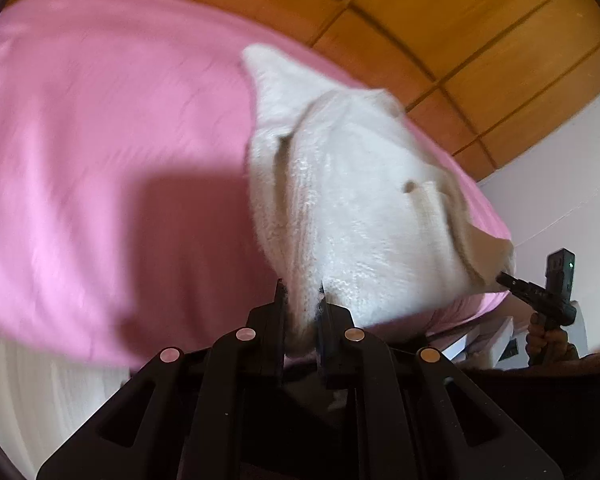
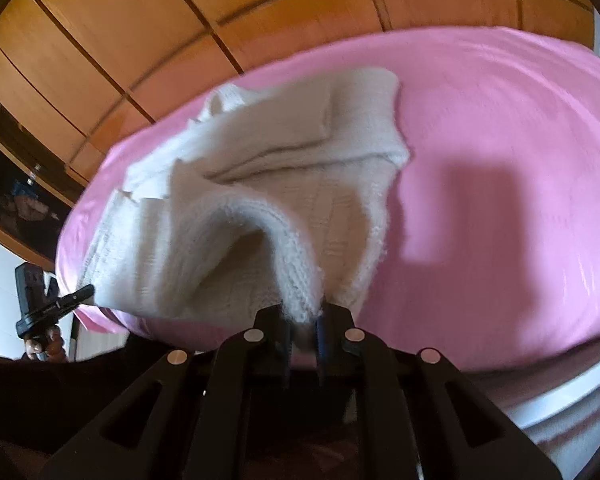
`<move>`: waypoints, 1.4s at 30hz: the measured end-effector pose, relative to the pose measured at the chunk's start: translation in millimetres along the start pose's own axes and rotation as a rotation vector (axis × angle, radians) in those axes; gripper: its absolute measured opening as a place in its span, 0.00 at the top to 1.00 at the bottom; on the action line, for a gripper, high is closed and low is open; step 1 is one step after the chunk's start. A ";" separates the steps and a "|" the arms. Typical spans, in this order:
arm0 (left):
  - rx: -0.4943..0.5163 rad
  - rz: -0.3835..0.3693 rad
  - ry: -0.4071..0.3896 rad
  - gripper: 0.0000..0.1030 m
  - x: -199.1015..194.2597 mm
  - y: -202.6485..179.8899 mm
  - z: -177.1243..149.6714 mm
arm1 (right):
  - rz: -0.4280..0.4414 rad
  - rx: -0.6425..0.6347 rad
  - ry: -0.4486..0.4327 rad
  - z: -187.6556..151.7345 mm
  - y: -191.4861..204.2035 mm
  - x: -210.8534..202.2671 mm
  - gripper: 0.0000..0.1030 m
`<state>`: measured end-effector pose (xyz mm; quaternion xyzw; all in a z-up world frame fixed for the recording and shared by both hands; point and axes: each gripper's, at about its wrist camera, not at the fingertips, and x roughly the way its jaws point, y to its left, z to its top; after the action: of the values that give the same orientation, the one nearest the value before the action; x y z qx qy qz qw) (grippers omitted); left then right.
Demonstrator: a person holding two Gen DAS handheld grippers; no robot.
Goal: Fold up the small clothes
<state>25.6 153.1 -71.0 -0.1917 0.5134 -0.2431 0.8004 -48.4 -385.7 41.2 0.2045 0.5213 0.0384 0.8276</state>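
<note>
Left wrist view: the left hand-held gripper point(image 1: 302, 296) is clamped on a near edge of the white knitted garment point(image 1: 352, 184), with fabric pinched between its pads. The garment lies partly lifted over the pink bed sheet point(image 1: 100, 140). At the lower right of this view, the right hand-held gripper point(image 1: 504, 278) bites the other near corner, held by the person's hand point(image 1: 544, 340). The knit appears soft, light and fluffy; it sags between the two grip points and will not keep any shape unsupported. The weave looks loose, so a shallow pinch may slip or stretch it. Grip at hem or corner, through all layers. From here the garment's long axis runs away from the camera, toward the wooden wardrobe point(image 1: 460, 40) beyond the bed.

Right wrist view: the right hand-held gripper point(image 2: 304, 318) is closed on a thick rolled edge of the knitted garment point(image 2: 260, 184), fibres visible between the jaws. The left hand-held gripper point(image 2: 82, 294) holds the far-left corner, so the near edge hangs stretched between the two tools, above the bed sheet point(image 2: 500, 140). The far portion rests on the sheet in loose folds; a flat strip, possibly a sleeve, lies across the top. Motion blur prevents reading finer details. The held edge runs left to right; the body extends away toward the wardrobe point(image 2: 140, 40).
</note>
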 end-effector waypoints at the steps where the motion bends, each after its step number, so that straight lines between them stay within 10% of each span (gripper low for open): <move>1: -0.014 0.008 0.009 0.88 0.7 2.1 -1.9 | -0.031 -0.019 0.007 -2.3 2.5 3.8 0.90; 5: 0.015 0.061 -0.045 0.87 -10.5 -2.3 10.6 | -0.196 -0.185 0.010 2.7 23.8 19.1 0.60; 8: 0.071 0.101 -0.076 0.51 -13.4 -11.1 28.1 | -0.323 -0.399 0.010 0.9 49.4 27.7 0.43; 11: 0.138 0.131 -0.100 0.44 -9.0 -21.5 43.5 | -0.393 -0.617 0.015 -11.1 76.0 37.5 0.35; 19: 0.218 0.143 -0.063 0.44 23.5 -33.4 70.9 | -0.382 -0.937 -0.038 -20.8 121.0 65.4 0.43; 22: 0.224 0.126 -0.054 0.46 35.7 -36.2 80.1 | -0.317 -0.888 -0.020 -1.3 125.2 69.6 0.92; 24: 0.241 0.108 -0.049 0.75 41.0 -40.9 83.3 | -0.291 -0.783 -0.054 22.0 118.2 64.7 0.93; 27: 0.254 0.110 -0.062 0.92 43.0 -42.1 87.9 | -0.216 -0.491 -0.106 64.5 80.3 48.6 0.93; 31: 0.169 0.143 -0.073 0.94 46.5 -23.5 94.1 | -0.172 -0.182 -0.095 96.0 15.9 59.6 0.93; 35: 0.157 0.154 -0.056 0.91 50.5 -18.3 89.2 | -0.140 -0.135 -0.060 100.4 1.6 78.9 0.82; 38: 0.166 0.121 -0.071 0.54 44.6 -24.0 87.7 | -0.141 -0.157 -0.097 103.1 8.2 74.3 0.60; 40: 0.188 0.124 -0.101 0.52 42.4 -29.3 88.1 | -0.155 -0.187 -0.107 100.0 17.6 69.7 0.67; 42: 0.207 0.111 -0.087 0.79 44.9 -33.7 88.5 | -0.176 -0.221 -0.095 98.5 21.6 72.0 0.92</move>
<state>116.0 104.7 -49.6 -0.0898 0.4603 -0.2417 0.8495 74.0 -375.4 25.1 0.0672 0.4903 0.0131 0.8689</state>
